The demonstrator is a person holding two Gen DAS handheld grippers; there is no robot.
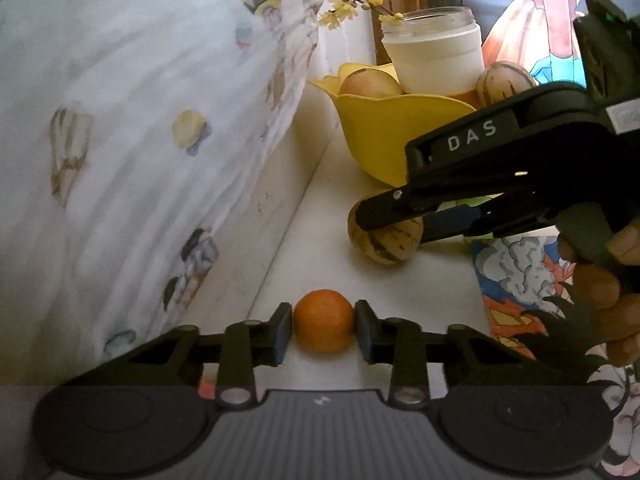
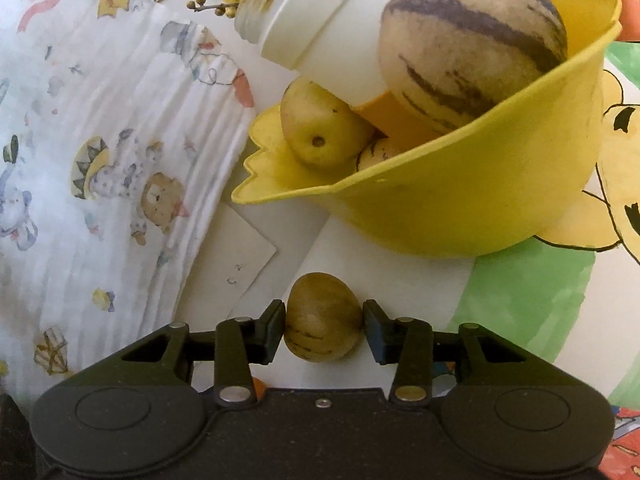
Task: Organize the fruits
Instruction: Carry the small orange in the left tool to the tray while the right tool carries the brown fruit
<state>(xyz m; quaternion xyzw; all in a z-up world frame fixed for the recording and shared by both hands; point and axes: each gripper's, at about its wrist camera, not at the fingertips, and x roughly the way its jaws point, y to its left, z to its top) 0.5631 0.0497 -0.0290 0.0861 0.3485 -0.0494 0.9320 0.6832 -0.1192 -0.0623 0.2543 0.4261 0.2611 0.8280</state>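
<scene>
round orange fruit point(image 1: 323, 320): I see plain bright orange.
small oval striped fruit point(image 2: 323, 317): I read tan-yellow with thin dark streaks.
scalloped yellow plastic bowl point(image 2: 460, 208): solid yellow, I note.
large round striped melon point(image 2: 472, 54): beige with broad purple stripes from my view.
smooth pear-like fruit point(image 2: 320, 132): pale yellow-green, dark dot.
white plastic jar point(image 1: 434, 56): I see white.
crinkled printed cloth point(image 1: 132, 120): white, pastel cartoon figures.
table point(image 1: 400, 280): white, I'd say.
black plastic fingers point(image 1: 282, 332): black.
</scene>
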